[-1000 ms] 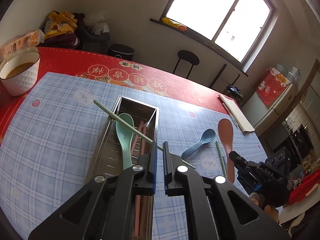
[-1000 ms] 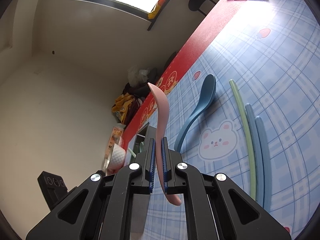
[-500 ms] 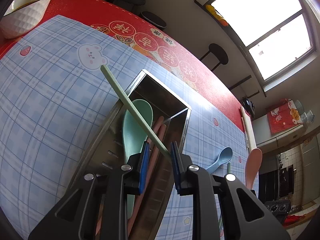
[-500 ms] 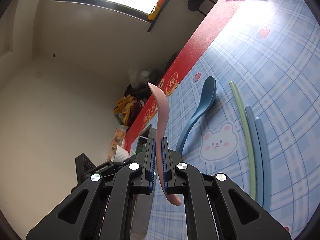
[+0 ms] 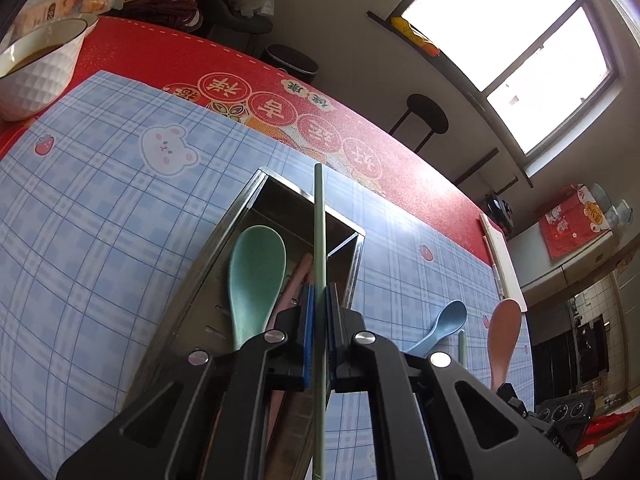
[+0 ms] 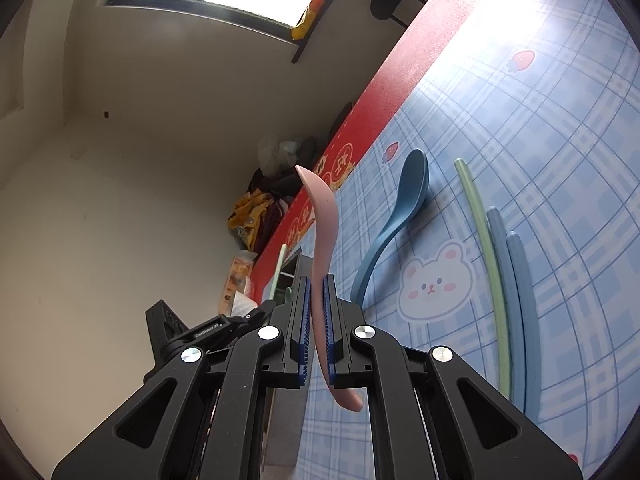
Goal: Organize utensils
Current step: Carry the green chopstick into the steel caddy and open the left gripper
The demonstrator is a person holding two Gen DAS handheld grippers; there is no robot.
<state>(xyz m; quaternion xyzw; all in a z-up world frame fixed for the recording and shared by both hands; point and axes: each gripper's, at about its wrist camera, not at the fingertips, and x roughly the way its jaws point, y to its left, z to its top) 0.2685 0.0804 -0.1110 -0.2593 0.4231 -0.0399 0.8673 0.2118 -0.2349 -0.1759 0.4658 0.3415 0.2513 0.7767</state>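
Observation:
My left gripper (image 5: pixel 318 300) is shut on a pale green chopstick (image 5: pixel 319 224) that points straight ahead over the steel utensil tray (image 5: pixel 240 216). The tray holds a green spoon (image 5: pixel 256 268) and pink chopsticks (image 5: pixel 298 276). My right gripper (image 6: pixel 316 292) is shut on a pink spoon (image 6: pixel 322 232), held above the mat; the spoon also shows in the left wrist view (image 5: pixel 505 336). A blue spoon (image 6: pixel 400 216), a green chopstick (image 6: pixel 484 248) and two blue chopsticks (image 6: pixel 516 280) lie on the blue checked mat (image 6: pixel 540 112).
A white bowl of brown liquid (image 5: pixel 32 68) stands on the red tablecloth (image 5: pixel 160 56) at the far left. A flat cream case (image 5: pixel 502 256) lies near the table's right edge. A black stool (image 5: pixel 426 114) stands beyond the table under the window.
My left gripper has shut on the green chopstick, which has swung from lying diagonally across the tray to pointing straight ahead. The right gripper still holds the pink spoon, nearly unmoved.

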